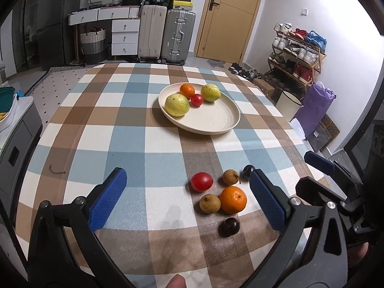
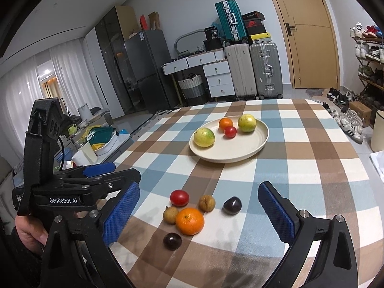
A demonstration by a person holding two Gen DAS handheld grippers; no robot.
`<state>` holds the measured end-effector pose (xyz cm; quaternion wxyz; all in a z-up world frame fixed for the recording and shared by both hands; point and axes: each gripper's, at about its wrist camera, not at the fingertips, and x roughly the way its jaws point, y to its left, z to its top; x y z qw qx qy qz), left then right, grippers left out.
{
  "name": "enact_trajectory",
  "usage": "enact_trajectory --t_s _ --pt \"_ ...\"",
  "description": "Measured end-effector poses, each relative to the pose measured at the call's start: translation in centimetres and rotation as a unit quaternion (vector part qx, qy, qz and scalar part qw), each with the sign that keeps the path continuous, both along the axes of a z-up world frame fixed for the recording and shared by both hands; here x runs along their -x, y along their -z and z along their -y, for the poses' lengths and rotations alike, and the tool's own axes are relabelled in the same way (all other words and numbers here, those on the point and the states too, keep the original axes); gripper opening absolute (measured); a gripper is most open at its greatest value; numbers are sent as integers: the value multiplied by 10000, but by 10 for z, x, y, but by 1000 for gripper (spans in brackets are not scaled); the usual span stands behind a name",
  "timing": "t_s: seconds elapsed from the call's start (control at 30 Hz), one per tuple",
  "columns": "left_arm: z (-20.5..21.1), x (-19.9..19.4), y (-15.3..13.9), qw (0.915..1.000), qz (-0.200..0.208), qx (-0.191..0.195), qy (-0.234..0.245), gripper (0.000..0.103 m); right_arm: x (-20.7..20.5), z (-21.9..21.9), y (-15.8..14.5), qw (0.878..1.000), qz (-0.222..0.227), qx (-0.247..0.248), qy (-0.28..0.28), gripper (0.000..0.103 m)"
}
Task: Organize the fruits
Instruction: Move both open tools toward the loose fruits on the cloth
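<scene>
1. Loose fruit: a cluster of six pieces lies on the checked tablecloth [image 1: 115, 124] near the table's near edge: a large round orange [image 2: 189, 220], a red tomato [image 2: 179, 197], two small brown pears [image 1: 210, 203] [image 1: 230, 177] and two dark purple plums [image 2: 172, 241] [image 2: 232, 205]. The orange touches the nearer pear; the plums sit apart.
2. Key relation: the cluster lies ahead of and below both grippers, between the fingers in each wrist view. In the left view it sits close to the right-side finger. Neither hand looks clearly nearer.
3. Left gripper [image 1: 187, 196]: blue-padded jaws spread wide, holding nothing.
4. Right gripper [image 2: 199, 213]: jaws likewise spread, empty, just beside the left gripper.
5. Container: a shallow round cream plate [image 1: 216, 120], towards the table's far edge and well apart from the cluster, holds two yellow-green guavas [image 1: 177, 104] [image 1: 210, 92], a small orange [image 1: 187, 90] and a small red tomato [image 1: 197, 100], grouped on its far-left half; the rest is bare.
</scene>
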<state>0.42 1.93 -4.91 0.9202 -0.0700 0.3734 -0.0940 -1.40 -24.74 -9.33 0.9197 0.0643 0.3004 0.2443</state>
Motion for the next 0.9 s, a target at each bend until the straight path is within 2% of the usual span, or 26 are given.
enact_trajectory --t_s 0.33,0.57,0.73,0.8,0.9 --pt "-6 3 14 10000 -73 1 55 102 1 -10 21 9995 -247 167 -81 101" --pt "-18 1 28 9997 -235 95 21 102 -5 -19 41 9978 -590 235 -186 101" --pt "-26 0 34 9995 -307 118 -7 102 -13 -22 54 9963 -813 127 -232 100" --pt "-30 -2 36 9993 -329 145 -34 102 -16 -23 57 9957 -879 91 -273 99" --pt "-34 -6 40 9990 -390 209 -80 102 -20 -27 63 9940 -1014 106 -391 88"
